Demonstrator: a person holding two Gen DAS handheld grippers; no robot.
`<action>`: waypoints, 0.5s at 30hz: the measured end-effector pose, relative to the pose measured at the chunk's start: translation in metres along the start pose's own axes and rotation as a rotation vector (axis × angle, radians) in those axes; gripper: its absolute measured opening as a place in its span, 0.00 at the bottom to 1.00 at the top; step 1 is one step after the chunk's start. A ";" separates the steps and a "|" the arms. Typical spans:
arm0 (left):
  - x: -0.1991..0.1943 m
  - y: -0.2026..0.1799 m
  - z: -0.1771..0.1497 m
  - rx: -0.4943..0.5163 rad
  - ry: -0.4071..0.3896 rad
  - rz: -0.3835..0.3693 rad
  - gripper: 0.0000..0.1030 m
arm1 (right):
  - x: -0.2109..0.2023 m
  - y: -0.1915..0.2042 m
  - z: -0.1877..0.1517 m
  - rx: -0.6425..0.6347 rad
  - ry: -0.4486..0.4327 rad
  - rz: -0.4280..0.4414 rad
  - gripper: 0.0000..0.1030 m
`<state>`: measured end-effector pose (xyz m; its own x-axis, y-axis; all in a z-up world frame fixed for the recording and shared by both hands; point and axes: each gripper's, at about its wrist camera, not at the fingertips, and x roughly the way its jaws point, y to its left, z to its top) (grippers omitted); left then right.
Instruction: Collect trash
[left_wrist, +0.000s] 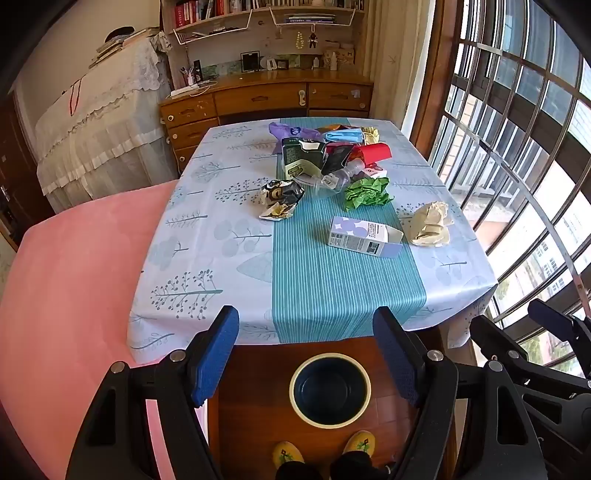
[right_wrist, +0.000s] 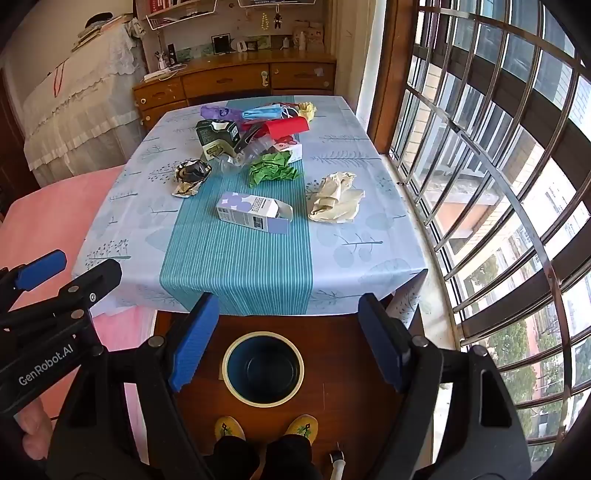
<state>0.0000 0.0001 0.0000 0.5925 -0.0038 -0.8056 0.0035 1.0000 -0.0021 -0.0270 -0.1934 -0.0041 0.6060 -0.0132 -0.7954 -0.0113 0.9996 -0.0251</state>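
Observation:
Trash lies on a table (left_wrist: 207, 266) (right_wrist: 140, 236) covered with a pale blue cloth. Nearest is a lilac carton (left_wrist: 364, 236) (right_wrist: 253, 213) on its side. Beside it are a cream crumpled paper (left_wrist: 430, 224) (right_wrist: 336, 199), a green crumpled paper (left_wrist: 365, 194) (right_wrist: 271, 168) and a dark foil wrapper (left_wrist: 280, 199) (right_wrist: 191, 175). A clear bottle (left_wrist: 340, 177), a green box (left_wrist: 301, 157) and a red box (left_wrist: 375, 152) are piled farther back. A dark bin (left_wrist: 330, 390) (right_wrist: 263, 369) stands on the floor in front of the table. My left gripper (left_wrist: 308, 354) and right gripper (right_wrist: 286, 339) hang open above it, empty.
A pink bed (left_wrist: 74, 295) borders the table on the left. Barred windows (left_wrist: 517, 147) run along the right. A wooden desk (left_wrist: 266, 96) with shelves stands behind the table. The person's yellow slippers (left_wrist: 288, 456) show at the bin's near side.

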 end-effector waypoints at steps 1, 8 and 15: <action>0.000 0.000 0.000 0.001 0.000 0.001 0.74 | 0.000 0.000 0.000 -0.001 0.000 -0.001 0.74; 0.000 0.000 0.000 0.000 0.000 0.002 0.74 | 0.001 0.001 0.000 -0.002 0.001 -0.001 0.73; 0.001 0.003 -0.001 0.003 -0.012 0.001 0.74 | 0.000 0.003 0.000 -0.004 0.003 -0.003 0.73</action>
<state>-0.0002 0.0031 -0.0011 0.6018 -0.0028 -0.7987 0.0052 1.0000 0.0004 -0.0272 -0.1901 -0.0048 0.6035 -0.0162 -0.7972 -0.0127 0.9995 -0.0299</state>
